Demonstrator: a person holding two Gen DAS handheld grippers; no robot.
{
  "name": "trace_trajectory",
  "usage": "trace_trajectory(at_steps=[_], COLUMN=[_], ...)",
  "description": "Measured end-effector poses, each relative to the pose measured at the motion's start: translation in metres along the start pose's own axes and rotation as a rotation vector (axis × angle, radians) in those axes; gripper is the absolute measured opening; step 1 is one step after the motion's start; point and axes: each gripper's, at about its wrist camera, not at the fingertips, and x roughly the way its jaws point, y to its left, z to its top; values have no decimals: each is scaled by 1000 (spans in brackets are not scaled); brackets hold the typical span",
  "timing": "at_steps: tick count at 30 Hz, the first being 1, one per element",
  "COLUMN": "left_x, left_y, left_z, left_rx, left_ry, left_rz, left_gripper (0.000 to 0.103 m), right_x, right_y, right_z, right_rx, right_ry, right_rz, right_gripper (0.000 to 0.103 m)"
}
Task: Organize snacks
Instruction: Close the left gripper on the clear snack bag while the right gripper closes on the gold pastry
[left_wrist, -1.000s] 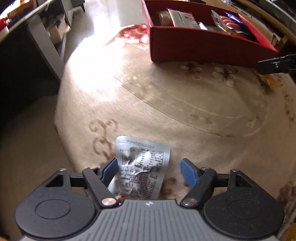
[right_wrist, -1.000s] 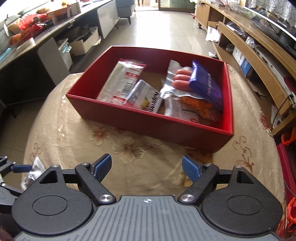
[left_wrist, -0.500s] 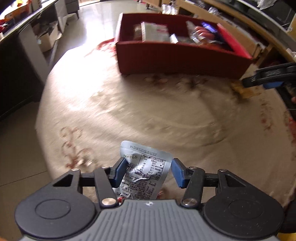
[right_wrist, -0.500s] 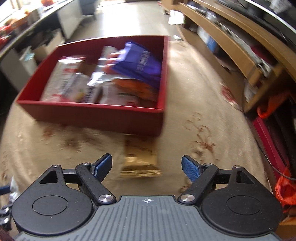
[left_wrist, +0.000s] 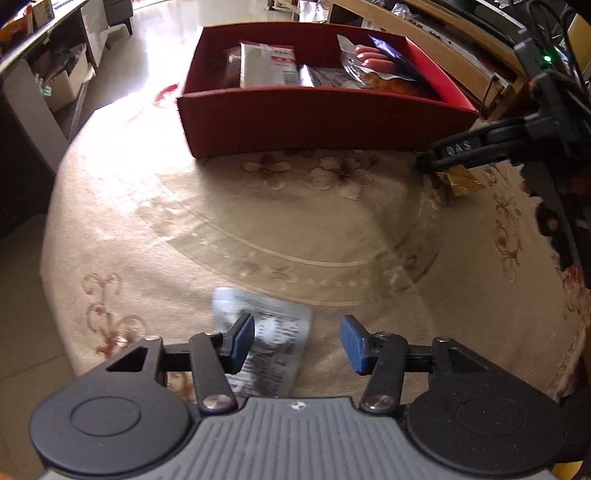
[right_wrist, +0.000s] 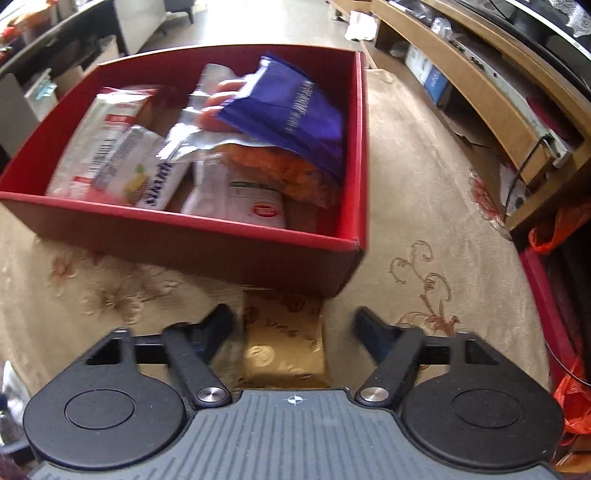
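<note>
The gold snack packet (right_wrist: 284, 347) lies flat on the patterned tablecloth (right_wrist: 424, 192), directly ahead of the right gripper (right_wrist: 291, 317) and centred in the gap between its jaws. Its long axis runs forward along the fingers. Its far end sits just before the near wall of the red box (right_wrist: 184, 243); we cannot tell whether they touch. The right jaws have just been closing around the packet. Both pads are apart from its sides, so the grip is not yet made. We judge that the coming move needs only further closure, with no sideways correction.

The silver snack packet (left_wrist: 273, 332) sits off-centre in the left gripper (left_wrist: 297, 325), toward its left finger. The left jaws have just been closing. The left pad (left_wrist: 242, 343) overlaps the packet, while the right pad stands clear of its edge, so we read the left gripper as unclamped.

The box lies ahead of both grippers, nearer the right one.
</note>
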Motion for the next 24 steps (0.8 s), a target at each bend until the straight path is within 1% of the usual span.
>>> trace_trajectory(at_steps=[1, 2, 3, 4, 5, 7, 9, 12, 13, 15, 16, 17, 20, 22, 24], left_x=[-3, -6, -8, -9, -9, -5, -3, 0, 2, 7, 7, 6, 1, -1, 0], left_y=[2, 5, 8, 10, 12, 17, 21, 23, 23, 24, 21, 16, 6, 1, 0], left_z=[-1, -3, -5, -7, -10, -16, -22, -27, -28, -28, -29, -31, -35, -36, -36], left_rx=[11, 20, 27, 37, 46, 50, 49, 72, 74, 50, 48, 62, 62, 60, 59], left_ry=[-3, -6, -7, -4, -1, 14, 29, 30, 34, 54, 42, 40, 30, 27, 25], left_rz=[2, 3, 7, 15, 28, 57, 63, 83, 90, 51, 64, 67, 57, 66, 91], left_gripper=[52, 56, 60, 64, 65, 65, 65, 65, 65, 58, 55, 47, 41, 41, 45], right_x=[-3, -6, -11, -14, -17, -24, -33, -53, -61, -69, -71, -69, -64, -61, -58], right_y=[2, 5, 9, 11, 14, 21, 28, 39, 44, 50, 53, 54, 59, 60, 64], right_z=[-2, -5, -9, -15, -20, -31, -41, -59, -64, -76, -80, -79, -83, -86, -87], right_rx=[-14, -23, -33, -43, -52, -81, -97, -132, -147, -162, -170, -181, -207, -221, -242], right_ry=[1, 9, 14, 23, 31, 44, 48, 42, 39, 36, 40, 44, 62, 76, 78], right_rz=[5, 17, 16, 23, 28, 38, 55, 96, 110, 122, 117, 111, 83, 82, 78], right_gripper=[57, 52, 49, 48, 48, 48, 48, 48, 48, 48, 48, 48, 48, 48, 48])
